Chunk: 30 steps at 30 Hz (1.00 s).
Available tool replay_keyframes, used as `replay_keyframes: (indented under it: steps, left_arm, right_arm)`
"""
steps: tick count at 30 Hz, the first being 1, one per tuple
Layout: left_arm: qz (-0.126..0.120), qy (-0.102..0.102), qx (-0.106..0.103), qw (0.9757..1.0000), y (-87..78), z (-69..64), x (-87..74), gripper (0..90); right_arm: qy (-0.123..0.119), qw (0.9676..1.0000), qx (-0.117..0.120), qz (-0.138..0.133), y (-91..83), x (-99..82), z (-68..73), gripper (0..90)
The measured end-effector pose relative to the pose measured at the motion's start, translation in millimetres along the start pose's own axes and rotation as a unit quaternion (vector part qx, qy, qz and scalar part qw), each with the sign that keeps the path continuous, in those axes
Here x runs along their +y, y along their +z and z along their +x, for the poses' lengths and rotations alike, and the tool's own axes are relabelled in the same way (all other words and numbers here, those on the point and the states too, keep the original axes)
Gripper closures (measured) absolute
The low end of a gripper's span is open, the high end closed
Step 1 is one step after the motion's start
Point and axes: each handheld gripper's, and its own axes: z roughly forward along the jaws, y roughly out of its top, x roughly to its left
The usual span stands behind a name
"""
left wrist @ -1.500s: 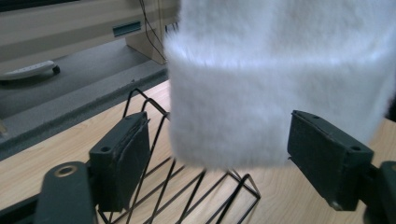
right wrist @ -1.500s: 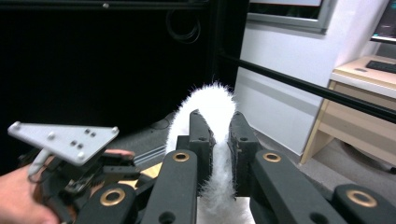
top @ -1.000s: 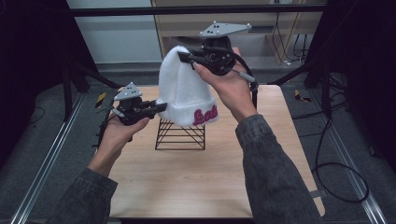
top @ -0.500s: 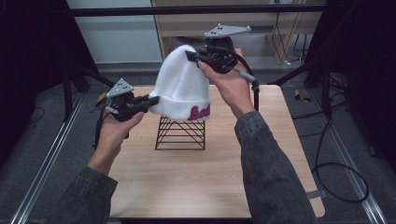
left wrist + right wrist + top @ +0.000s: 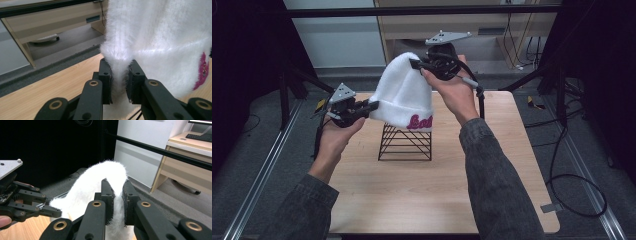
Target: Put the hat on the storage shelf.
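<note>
A: What's on the counter (image 5: 422, 195) besides the work?
B: Black wire rack (image 5: 406, 142), mid-counter, standing upright. Light wood top otherwise.
A: Bkgd?
B: Wooden desk (image 5: 492, 25) behind, black frame bar (image 5: 412, 9) across the top. Black cable (image 5: 562, 165) looping on the grey floor at right, w/ a keyboard (image 5: 200, 137) on the desk in the right gripper view.

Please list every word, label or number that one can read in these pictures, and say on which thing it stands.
"Lab": pink script letters on the cuff of the white hat in the high view; the word runs on behind the right forearm, and the last letter is uncertain.
Left gripper view: a pink patch at the hat's edge, cut off, not readable.
No other text is readable.
</note>
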Motion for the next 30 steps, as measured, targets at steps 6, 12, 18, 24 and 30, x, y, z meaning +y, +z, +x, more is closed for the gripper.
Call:
replay_keyframes:
  steps: [6,12,18,24,30]
  left_arm:
    - [0.003,-0.001,0.003,1.0,5.7,3.2,-5.7,76.3]
    - [0.006,-0.001,0.006,1.0,7.6,6.2,-9.8,76.5]
    - [0.008,0.001,0.009,0.9999,7.4,7.3,-17.1,76.8]
    - [0.011,-0.004,0.006,0.9999,8.3,9.4,-26.7,76.7]
    - [0.014,-0.009,0.008,0.9998,9.1,12.6,-32.0,76.8]
  right_arm:
    - [0.002,1.0,0.002,0.006,6.3,-5.6,-2.5,82.9]
    - [0.002,1.0,0.005,0.007,9.2,-8.5,-2.1,82.9]
    - [0.001,0.9999,0.011,0.009,12.6,-12.4,0.5,82.8]
    - [-0.002,0.9997,0.015,0.017,18.4,-17.9,2.7,82.8]
    - [0.0,0.9996,0.019,0.022,23.4,-21.8,3.6,82.7]
